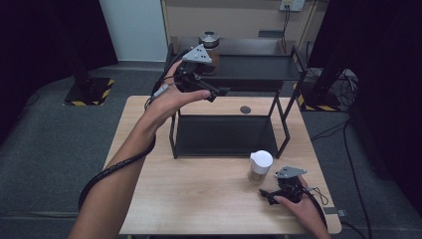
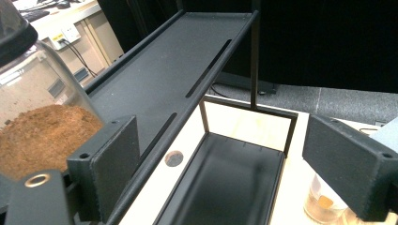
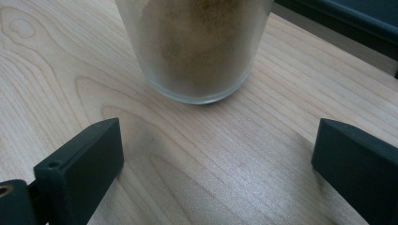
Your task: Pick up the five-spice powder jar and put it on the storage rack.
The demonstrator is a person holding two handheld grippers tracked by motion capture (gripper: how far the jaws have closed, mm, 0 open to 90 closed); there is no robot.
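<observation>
Item one, nearest the lens: my right gripper [image 1: 271, 195], resting low on the wooden table [image 1: 199, 199] near its front right corner, jaws spread wide and holding nothing. In the right gripper view both black jaws stand well apart with bare wood between them.

Item two: white-lidded jar [image 1: 260, 167], just beyond that gripper, upright on the table, part-filled with a tan powder. Seen close in the right gripper view, its glass base [image 3: 195, 51] sits ahead of the open jaws, apart from them, not yet between them.

Item three: black two-level shelf [image 1: 224, 134], standing across the middle of the table. Lower tray bare.

Item four: steel-lidded jar [image 1: 209, 47], holding brown powder, standing on the upper shelf at its left end.

Item five: my left gripper [image 1: 209, 92], raised in front of the upper shelf, jaws wide, nothing in them. In the left gripper view the steel-lidded jar [image 2: 37, 126] shows just left of the left jaw, outside the gap.

Status, as I judge it: one jar shelved and released; the white-lidded jar remains on the table, ungrasped. Remaining: close in on it, grip, lift, shelve it.
</observation>
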